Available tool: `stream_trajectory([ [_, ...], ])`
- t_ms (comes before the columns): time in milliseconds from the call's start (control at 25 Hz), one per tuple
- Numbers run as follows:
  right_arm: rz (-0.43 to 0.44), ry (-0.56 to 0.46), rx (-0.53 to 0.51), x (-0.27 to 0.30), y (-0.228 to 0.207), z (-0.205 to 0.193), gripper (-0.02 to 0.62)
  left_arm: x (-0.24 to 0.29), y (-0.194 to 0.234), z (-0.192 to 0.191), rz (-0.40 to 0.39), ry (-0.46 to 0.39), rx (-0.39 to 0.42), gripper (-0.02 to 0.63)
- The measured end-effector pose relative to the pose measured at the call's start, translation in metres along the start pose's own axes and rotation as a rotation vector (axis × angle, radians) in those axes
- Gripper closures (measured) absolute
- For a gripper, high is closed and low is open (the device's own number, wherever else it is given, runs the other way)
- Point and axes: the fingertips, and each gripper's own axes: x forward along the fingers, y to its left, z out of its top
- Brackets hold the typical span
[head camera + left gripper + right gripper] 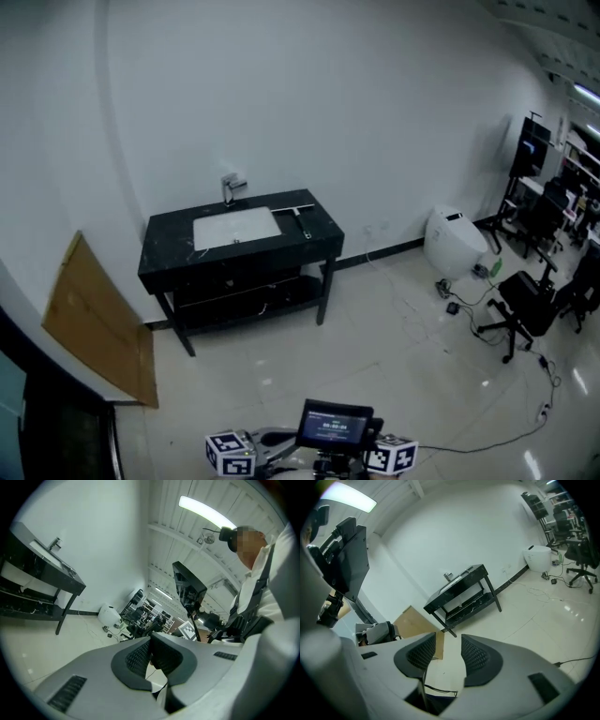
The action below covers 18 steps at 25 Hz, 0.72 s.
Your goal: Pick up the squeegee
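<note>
The left gripper's [151, 637] fingers [136, 658] meet at the tips with nothing between them. The right gripper's [449, 637] fingers [423, 652] stand apart, and only bare floor shows through the gap; it holds nothing. Both grippers sit low at the near edge of the head view, well apart from the black tabletop [169, 246] against the far wall.

The squeegee [300, 217] lies flat on that tabletop, between the white sink [236, 227] and the right edge. Its blade is toward the wall and its handle points toward the front edge. A faucet [231, 187] stands behind the sink.

Open floor [375, 356] stretches between the grippers and the tabletop. A brown board [98, 319] leans on the wall to the left. To the right are a white unit [455, 242], 1 office chair [525, 305] and loose cables [487, 441].
</note>
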Motion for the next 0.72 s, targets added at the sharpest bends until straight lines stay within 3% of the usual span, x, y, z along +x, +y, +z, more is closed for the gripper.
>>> stream_trajectory([
  [280, 0.005, 0.011, -0.014, 0.002, 0.002, 0.01, 0.434, -0.013, -0.002, 0.012, 0.05, -0.042, 0.0, 0.609],
  [400, -0.015, -0.025, -0.048, 0.0, 0.006, 0.024, 0.434, -0.028, 0.005, 0.025, 0.118, -0.103, 0.009, 0.609],
  [480, -0.043, -0.053, -0.113, -0.004, 0.01, 0.035, 0.442, -0.044, 0.015, 0.036, 0.204, -0.144, 0.036, 0.609],
  [600, -0.105, -0.12, -0.301, -0.015, 0.022, 0.066, 0.442, -0.071, 0.034, 0.062, 0.355, -0.198, 0.13, 0.609],
  [720, -0.129, -0.215, -0.445, -0.023, 0.037, 0.114, 0.442, -0.088, 0.044, 0.101, 0.422, -0.245, 0.232, 0.609],
])
